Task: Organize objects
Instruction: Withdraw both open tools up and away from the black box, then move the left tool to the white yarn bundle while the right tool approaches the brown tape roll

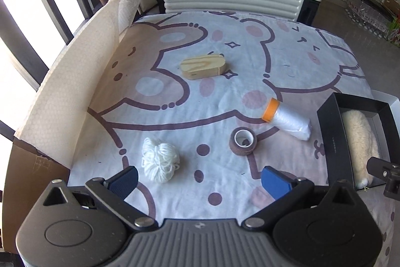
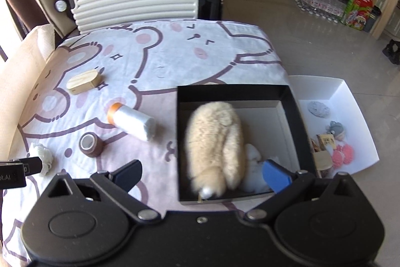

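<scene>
Blue pads face each other across a wide gap on both claws, and neither grasps anything. From the left gripper (image 1: 198, 180), released and hanging low over the bear-print cloth (image 1: 175, 46), the white yarn bundle (image 1: 160, 159) sits at about eleven o'clock, just beyond its left pad. The brown tape roll (image 1: 243, 141) lies at one o'clock, the orange-capped white spool (image 1: 287, 119) on its side farther out at two, and the wooden block (image 1: 203, 66) well off at twelve.

The right gripper (image 2: 202, 178), likewise spread, hovers at the near rim of the black box (image 2: 233, 91); a cream fluffy toy (image 2: 215, 142) lies inside, with something white beside it.

By my reading, the sorting is partly done: the fluffy toy is boxed, while four items on the cloth remain, the yarn being nearest.
</scene>
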The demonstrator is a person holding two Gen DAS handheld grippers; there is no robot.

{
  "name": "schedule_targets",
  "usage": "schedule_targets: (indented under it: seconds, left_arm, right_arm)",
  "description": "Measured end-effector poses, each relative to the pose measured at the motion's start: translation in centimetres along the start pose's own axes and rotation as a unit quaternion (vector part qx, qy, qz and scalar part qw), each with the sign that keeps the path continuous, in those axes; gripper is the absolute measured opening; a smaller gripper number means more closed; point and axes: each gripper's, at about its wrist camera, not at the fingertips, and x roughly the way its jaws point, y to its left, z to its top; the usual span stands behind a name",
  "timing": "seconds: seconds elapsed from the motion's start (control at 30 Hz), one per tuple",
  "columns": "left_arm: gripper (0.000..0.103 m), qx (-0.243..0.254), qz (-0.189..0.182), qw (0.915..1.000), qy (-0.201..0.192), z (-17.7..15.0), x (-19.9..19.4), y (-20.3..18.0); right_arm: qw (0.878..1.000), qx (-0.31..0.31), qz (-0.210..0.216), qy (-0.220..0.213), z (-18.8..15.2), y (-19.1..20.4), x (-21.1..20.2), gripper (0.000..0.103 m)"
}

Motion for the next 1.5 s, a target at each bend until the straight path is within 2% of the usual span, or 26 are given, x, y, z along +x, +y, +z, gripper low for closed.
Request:
schedule_targets:
  seconds: [0.47, 0.9, 1.37, 1.5]
  left_arm:
    - [0.103, -0.022, 0.012, 0.9997, -0.007, -0.1, -0.4, 3.5]
    - [0.103, -0.023, 0.003, 0.9996, -0.017, -0.2, -0.4, 3.4]
    - [0.103, -0.049, -0.001, 0.9988, -0.003, 0.8, 2.8, 5.0]
    - [0.101, -0.032, -0.007, 0.9995, -0.005, 1.3, 4.1, 4.7]
  right_arm:
    - [0.999, -0.023, 0.026, -0.004, 0.6, 4.3, 0.1, 0.103]
    - [0.999, -0.02, 0.026, -0.011, 0.7, 4.4, -0.1, 0.103]
    - [0.998, -0.016, 0.059, -0.023, 2.1, 6.6, 1.5, 0.103]
    - [0.997, -0.029, 0.07, -0.019, 2.5, 7.6, 2.4, 0.103]
